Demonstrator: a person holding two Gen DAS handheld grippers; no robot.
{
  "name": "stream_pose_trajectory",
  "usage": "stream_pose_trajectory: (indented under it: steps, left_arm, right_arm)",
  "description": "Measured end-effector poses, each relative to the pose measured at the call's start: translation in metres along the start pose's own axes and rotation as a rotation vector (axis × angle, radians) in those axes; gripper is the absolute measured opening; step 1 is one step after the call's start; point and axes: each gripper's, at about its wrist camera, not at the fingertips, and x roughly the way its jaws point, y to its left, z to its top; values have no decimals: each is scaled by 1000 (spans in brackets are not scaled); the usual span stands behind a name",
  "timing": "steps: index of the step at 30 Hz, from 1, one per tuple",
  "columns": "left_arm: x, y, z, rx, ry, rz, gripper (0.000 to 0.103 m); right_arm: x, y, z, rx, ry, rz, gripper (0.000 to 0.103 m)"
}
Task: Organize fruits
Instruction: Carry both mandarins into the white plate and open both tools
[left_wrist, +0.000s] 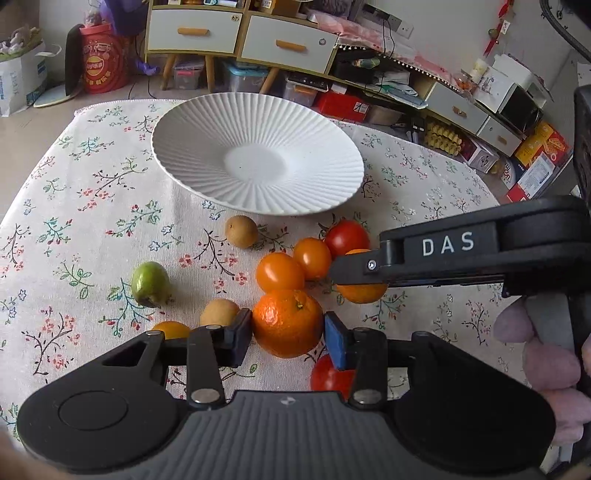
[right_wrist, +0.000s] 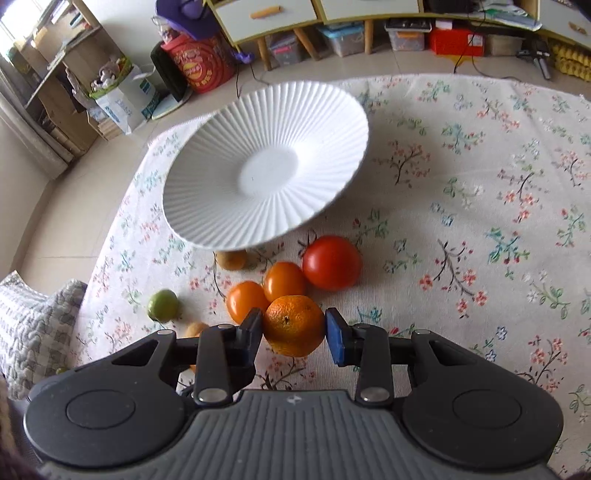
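Note:
A white ribbed plate (left_wrist: 258, 155) (right_wrist: 266, 166) stands on the floral cloth beyond a cluster of fruit. My left gripper (left_wrist: 288, 338) is shut on a large orange (left_wrist: 288, 323), one pad pressing each side. My right gripper (right_wrist: 293, 334) is shut on a smaller orange (right_wrist: 293, 325); in the left wrist view that right gripper (left_wrist: 343, 273) reaches in from the right with its smaller orange (left_wrist: 364, 291) partly hidden. Close by lie a red tomato (left_wrist: 347, 236) (right_wrist: 331, 262), two orange tomatoes (left_wrist: 279, 271) (right_wrist: 284, 280), a green fruit (left_wrist: 149, 284) (right_wrist: 162, 304) and a brown fruit (left_wrist: 241, 231) (right_wrist: 231, 258).
A second brown fruit (left_wrist: 219, 312), a yellow-orange fruit (left_wrist: 171, 329) and another red tomato (left_wrist: 327, 374) sit right under my left gripper. A hand (left_wrist: 535, 350) holds the right gripper's handle. The cloth (right_wrist: 480, 184) stretches bare to the right. A patterned cushion (right_wrist: 29, 325) lies off the left edge.

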Motion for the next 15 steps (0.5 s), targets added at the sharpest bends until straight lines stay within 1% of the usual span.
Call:
stream_pose_trajectory:
  steps: [5,8,12,15]
  left_arm:
    - [-7,-4,10,-11,-38,-7,40]
    - [-12,-3,21,-12,-63,-6,40]
    - [-11,3,39,-24,-102,-7,40]
    - [-3,11,51,-33,-119,-9,40]
  right_arm:
    - [-17,-2,12,15,-44,11,33]
    - [-21,-4,21,35,-64,11,33]
    - [-20,-9,36,81,-89,5,33]
    - [-15,-9,48,81,-98,1,33]
